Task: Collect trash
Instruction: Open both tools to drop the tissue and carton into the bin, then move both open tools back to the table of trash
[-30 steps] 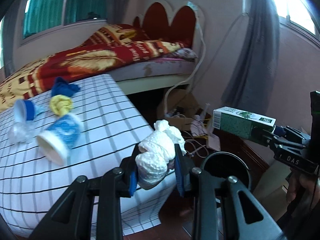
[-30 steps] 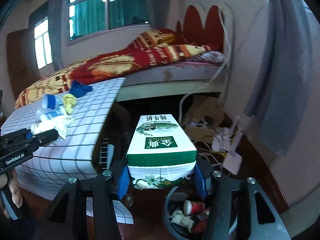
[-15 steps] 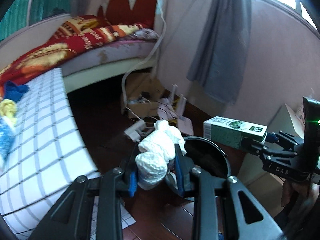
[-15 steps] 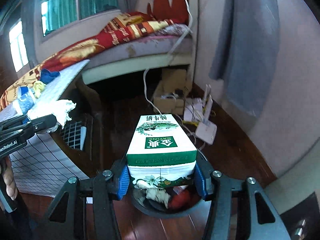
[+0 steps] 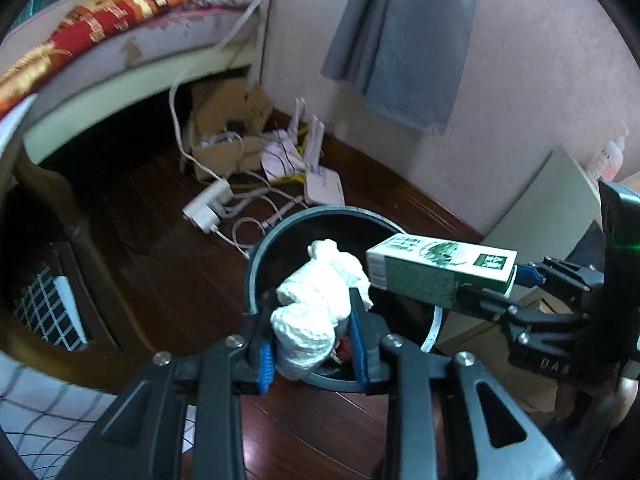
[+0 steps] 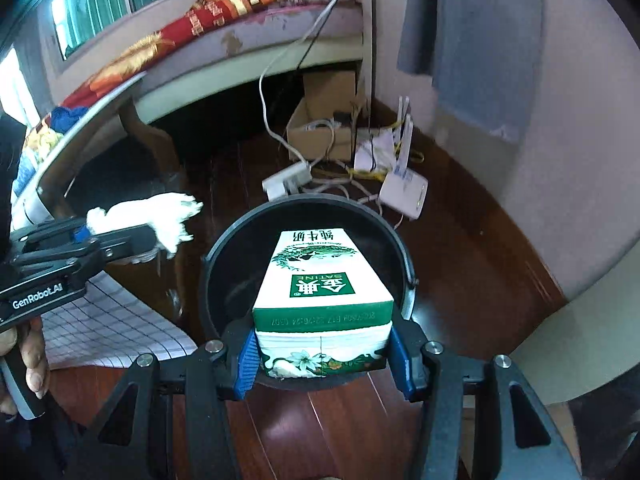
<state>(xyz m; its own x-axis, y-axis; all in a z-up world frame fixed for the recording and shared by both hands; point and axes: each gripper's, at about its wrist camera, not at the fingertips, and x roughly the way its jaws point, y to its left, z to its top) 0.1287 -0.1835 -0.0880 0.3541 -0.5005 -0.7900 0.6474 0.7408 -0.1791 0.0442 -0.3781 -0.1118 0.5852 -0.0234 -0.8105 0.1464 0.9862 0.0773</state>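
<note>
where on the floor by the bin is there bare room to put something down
Bare dark floor lies between the black bin and the wall, and left of the bin toward the table leg. Behind the bin it is crowded: power strip, cables, router, cardboard box.

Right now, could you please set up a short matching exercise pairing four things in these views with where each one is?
Things:
1. crumpled white tissue
2. green-and-white milk carton
3. round black trash bin
4. white router

Places:
A. on the wooden floor by the wall
B. in the right claw
C. in the left claw
D. under both held items

Pairs: 1-C, 2-B, 3-D, 4-A
</note>
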